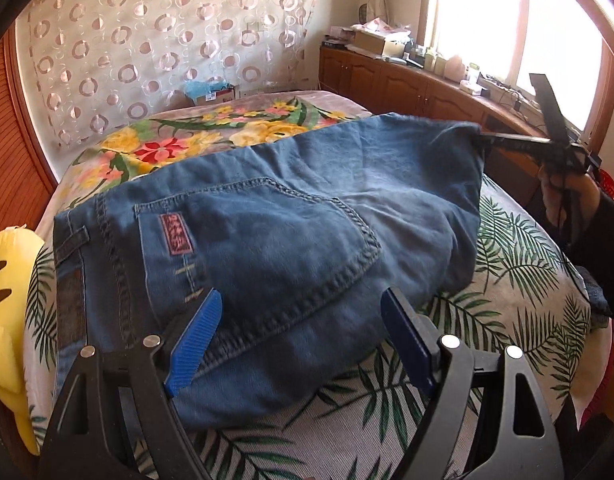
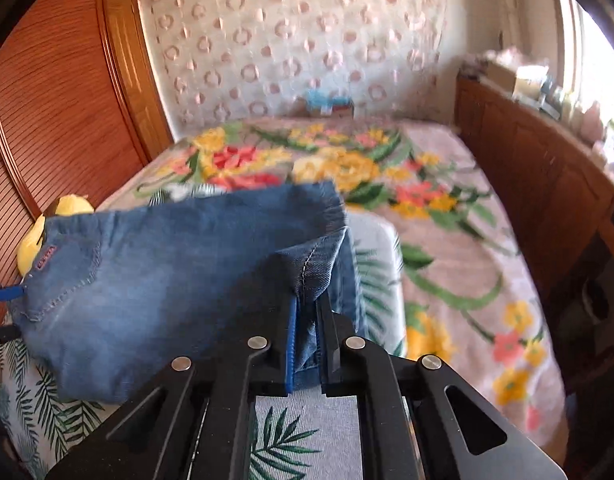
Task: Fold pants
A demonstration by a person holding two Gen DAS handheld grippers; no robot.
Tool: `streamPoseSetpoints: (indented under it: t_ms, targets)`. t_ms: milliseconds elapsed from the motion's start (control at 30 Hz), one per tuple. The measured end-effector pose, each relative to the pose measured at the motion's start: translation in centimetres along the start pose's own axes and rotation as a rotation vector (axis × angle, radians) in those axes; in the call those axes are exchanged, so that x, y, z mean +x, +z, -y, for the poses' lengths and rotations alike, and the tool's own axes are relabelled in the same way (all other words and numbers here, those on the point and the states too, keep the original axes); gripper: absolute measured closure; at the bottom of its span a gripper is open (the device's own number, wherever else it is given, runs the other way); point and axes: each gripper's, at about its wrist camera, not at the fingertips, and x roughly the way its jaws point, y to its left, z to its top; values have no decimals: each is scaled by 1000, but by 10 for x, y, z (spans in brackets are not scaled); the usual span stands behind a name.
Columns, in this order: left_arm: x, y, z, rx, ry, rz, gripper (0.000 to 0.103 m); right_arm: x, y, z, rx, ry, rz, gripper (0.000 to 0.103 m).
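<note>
Blue jeans (image 1: 267,240) lie folded across a leaf-print pad (image 1: 527,280) on the bed, back pocket and red label facing up. My left gripper (image 1: 303,332) hovers open at the jeans' near edge, its blue pads (image 1: 199,336) standing wide on either side of the pocket area. Held by a hand at the right, my right gripper (image 1: 483,136) pinches the far right corner of the jeans and lifts it slightly. In the right wrist view, my right gripper (image 2: 307,320) is shut on a folded hem of the jeans (image 2: 167,280).
A yellow plush toy (image 1: 7,280) lies at the pad's left edge. A floral blanket (image 2: 447,240) covers the bed beyond the pad. A wooden cabinet (image 1: 407,84) with clutter runs along the right under the window. A wooden wardrobe (image 2: 59,100) stands at the left.
</note>
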Motion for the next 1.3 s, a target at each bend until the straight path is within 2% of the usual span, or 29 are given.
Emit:
streamPoseSetpoints:
  t_ms: [67, 133, 233, 300, 367, 500, 833, 1033, 1300]
  targets:
    - [-3, -2, 2, -4, -2, 6, 21, -12, -2, 1, 5, -22, 31, 96]
    - [-8, -5, 5, -7, -3, 13, 21, -17, -5, 2, 11, -95, 34, 96]
    - [-15, -7, 9, -7, -2, 24, 21, -11, -14, 3, 9, -123, -14, 95]
    - [-22, -11, 12, -4, 4, 32, 21, -8, -24, -4, -11, -137, -50, 90]
    - [-28, -14, 11, -6, 9, 37, 21, -12, -34, -13, -36, -136, -49, 87]
    - [-39, -21, 6, -14, 29, 45, 21, -18, -53, -35, -49, -99, -48, 72]
    - [-57, -41, -12, -47, 82, 53, 21, -46, -99, -92, -60, 123, -62, 71]
    - [-59, -49, -35, -80, 119, 51, 21, -21, -110, -109, -55, 214, -119, 71]
    - [-48, -63, -80, -147, 173, 25, 21, 30, -108, -134, -84, 247, -206, 71]
